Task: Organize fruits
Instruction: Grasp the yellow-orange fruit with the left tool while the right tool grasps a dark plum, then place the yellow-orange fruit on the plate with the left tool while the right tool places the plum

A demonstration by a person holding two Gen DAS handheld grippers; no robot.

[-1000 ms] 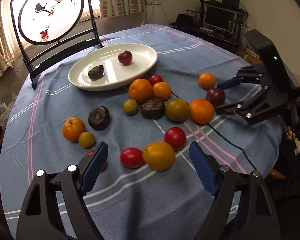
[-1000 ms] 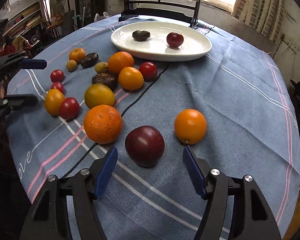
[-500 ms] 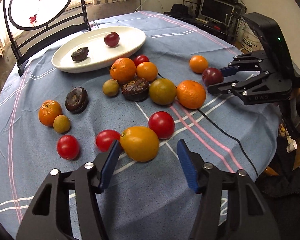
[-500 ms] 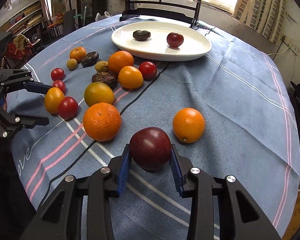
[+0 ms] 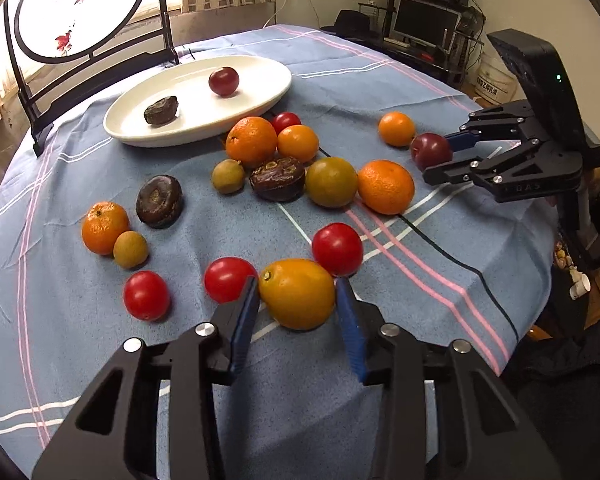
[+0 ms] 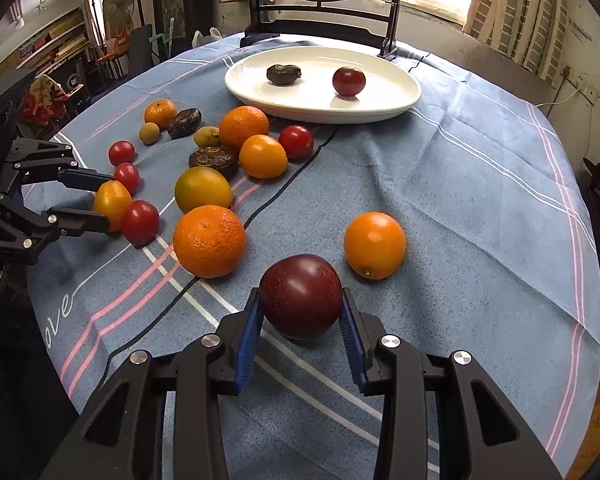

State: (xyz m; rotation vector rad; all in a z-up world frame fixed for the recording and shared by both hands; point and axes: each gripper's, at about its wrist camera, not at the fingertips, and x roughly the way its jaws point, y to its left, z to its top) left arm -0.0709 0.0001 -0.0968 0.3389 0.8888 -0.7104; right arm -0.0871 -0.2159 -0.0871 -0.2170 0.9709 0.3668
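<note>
Left wrist view, nearest the camera: the left gripper (image 5: 296, 300) had just been closing, and its blue pads stood pressed against both sides of a yellow-orange oval fruit (image 5: 297, 293) resting on the blue striped tablecloth (image 5: 400, 80). A red tomato (image 5: 229, 278) lay touching the outer face of one finger, and a second tomato (image 5: 337, 249) sat just behind the held fruit. A third tomato (image 5: 146, 295) lay apart, further to the side.

Right wrist view, nearest the camera: the right gripper (image 6: 300, 316) was clamped on a dark red plum (image 6: 300, 296), the pads meeting its flanks, the plum on the cloth. A small orange (image 6: 374, 245) lay just beyond to one side, a large mandarin (image 6: 209, 241) to the other.

Middle ground: a cluster of a greenish-yellow citrus (image 6: 203, 189), a wrinkled dark brown fruit (image 6: 213, 159), two more oranges and a tomato lay close together.

Far ground: a white oval plate (image 6: 380, 108) held a dark brown fruit (image 6: 283, 74) and a red plum (image 6: 348, 81), well apart from each other. Behind the plate stood a black-framed round screen (image 6: 324, 12), before a curtained window.
</note>
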